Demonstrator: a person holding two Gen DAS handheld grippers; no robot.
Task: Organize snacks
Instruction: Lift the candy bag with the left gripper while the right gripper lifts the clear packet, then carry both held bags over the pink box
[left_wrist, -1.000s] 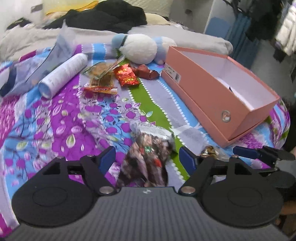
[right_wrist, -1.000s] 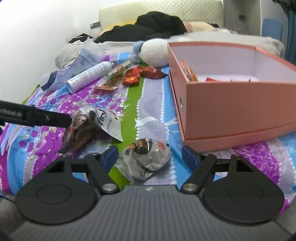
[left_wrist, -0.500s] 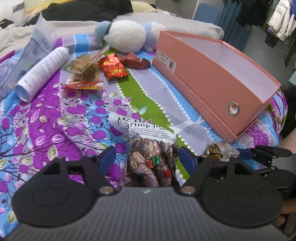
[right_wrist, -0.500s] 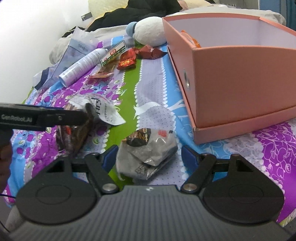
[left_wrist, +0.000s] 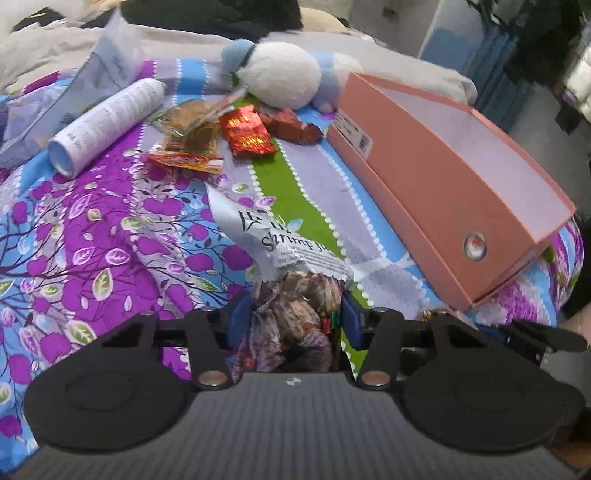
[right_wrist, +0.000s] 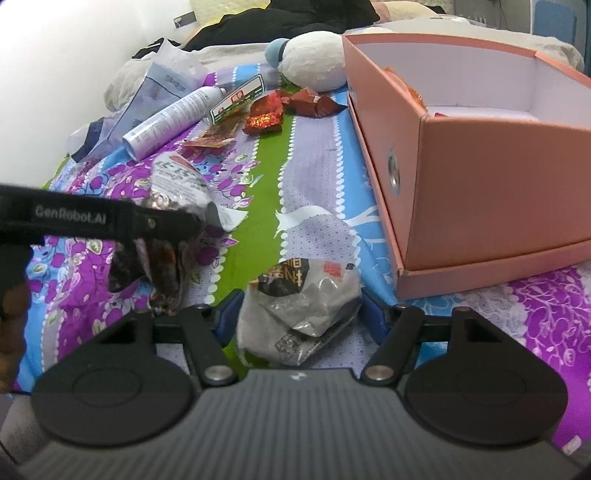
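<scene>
Closing fingers (left_wrist: 295, 325) w/ shrimp bag (left_wrist: 291, 295) between

Plush toy (left_wrist: 280, 79), spray can (left_wrist: 107, 123) & crumpled plastic bag (left_wrist: 74, 96) on floral bedsheet (left_wrist: 92, 229).

Lighting: bright, even, indoor; shadows soft. Glare: white wall (right_wrist: 55, 74) at ten o'clock (blown out). Distortion: fisheye bending at edges. Blur: slight throughout.
</scene>
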